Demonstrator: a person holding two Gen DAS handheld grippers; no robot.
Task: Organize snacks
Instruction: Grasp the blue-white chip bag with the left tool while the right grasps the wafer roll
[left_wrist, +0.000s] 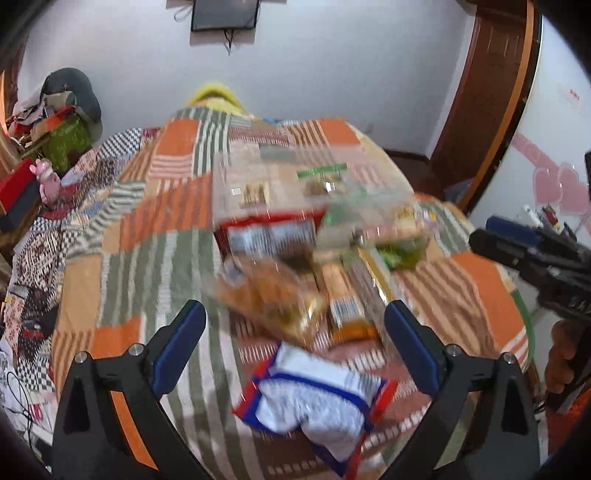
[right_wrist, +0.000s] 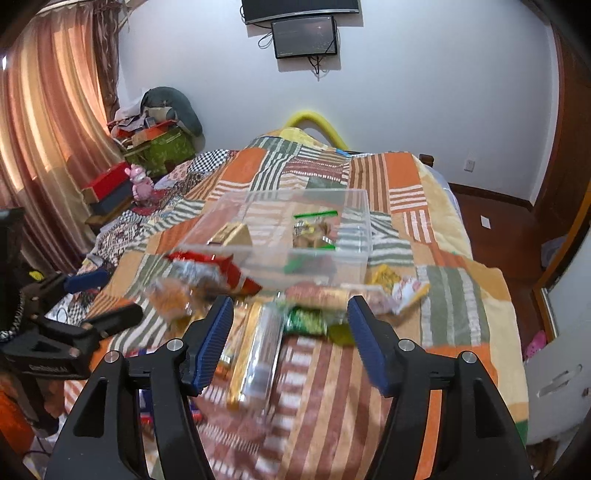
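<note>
A pile of snack packs lies on a patchwork bedspread (right_wrist: 458, 295) beside a clear plastic box (right_wrist: 364, 210) that holds a few packs. In the left wrist view my left gripper (left_wrist: 295, 314) stands wide open above a white, blue and red bag (left_wrist: 317, 398), with an orange-brown bag (left_wrist: 266, 291) just beyond; nothing is between its pads. My right gripper (right_wrist: 290, 306) is open over a long gold and silver pack (right_wrist: 258, 354) and a green pack (right_wrist: 306, 321), without touching them. A red bag (right_wrist: 225, 266) leans at the box's front. The picture is blurred.
The bed drops off at its right edge to a wooden floor (right_wrist: 491, 221). Clutter, boxes and a pink toy (right_wrist: 138, 182) stand at the left by the curtain (right_wrist: 48, 122). In the right wrist view the left gripper (right_wrist: 123, 293) is at the left; the right gripper (left_wrist: 480, 230) shows in the left wrist view.
</note>
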